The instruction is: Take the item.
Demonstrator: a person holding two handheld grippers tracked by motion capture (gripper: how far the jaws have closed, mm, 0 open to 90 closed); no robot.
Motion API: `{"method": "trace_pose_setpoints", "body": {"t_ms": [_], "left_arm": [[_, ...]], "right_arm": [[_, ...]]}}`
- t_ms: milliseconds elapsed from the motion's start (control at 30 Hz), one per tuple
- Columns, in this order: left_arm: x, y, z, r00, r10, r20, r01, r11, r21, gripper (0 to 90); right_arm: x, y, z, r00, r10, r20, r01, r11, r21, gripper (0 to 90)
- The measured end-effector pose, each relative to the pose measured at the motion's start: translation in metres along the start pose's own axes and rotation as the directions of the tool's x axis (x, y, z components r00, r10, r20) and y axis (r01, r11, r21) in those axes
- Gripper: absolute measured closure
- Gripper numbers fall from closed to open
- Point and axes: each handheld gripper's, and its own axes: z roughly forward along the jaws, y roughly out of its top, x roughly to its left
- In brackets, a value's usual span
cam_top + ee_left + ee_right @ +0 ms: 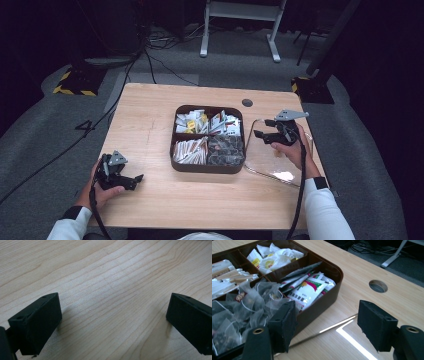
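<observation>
I had the right gripper [263, 128] hovering over the clear lid [280, 165], which lay flat on the table [150, 125] just right of the brown compartment tray [207, 167]. Its jaws stood apart with nothing between them, aimed toward the tray's right wall; in the right gripper view the lid's near edge [332, 327] ran across below the jaws, close against that wall. The lid's long axis ran away from me, parallel to the tray's side. My left gripper [129, 181] rested released on bare wood at the front left, well apart from both, so the right was plainly nearer. I judged the lid glossy and thin, though its far edge was hard to make out.
</observation>
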Motion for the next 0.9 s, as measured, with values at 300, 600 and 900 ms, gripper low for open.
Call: {"method": "trace_pose_setpoints", "body": {"t_ms": [300,600,900], "left_arm": [[0.0,0.0,0.0,1.0,-0.002,0.001,0.002,1.0,-0.001,0.4],[0.0,0.0,0.0,1.0,0.0,0.0,0.0,1.0,0.0,0.4],[0.0,0.0,0.0,1.0,-0.003,0.002,0.003,1.0,-0.001,0.4]], "right_arm": [[0.016,0.021,0.023,0.9992,-0.024,-0.033,0.025,1.0,0.009,32.4],[0.031,0.038,0.046,0.9966,-0.056,-0.06,0.058,0.998,0.038,32.9],[0.04,0.051,0.061,0.9955,-0.064,-0.07,0.067,0.997,0.042,33.6]]}}
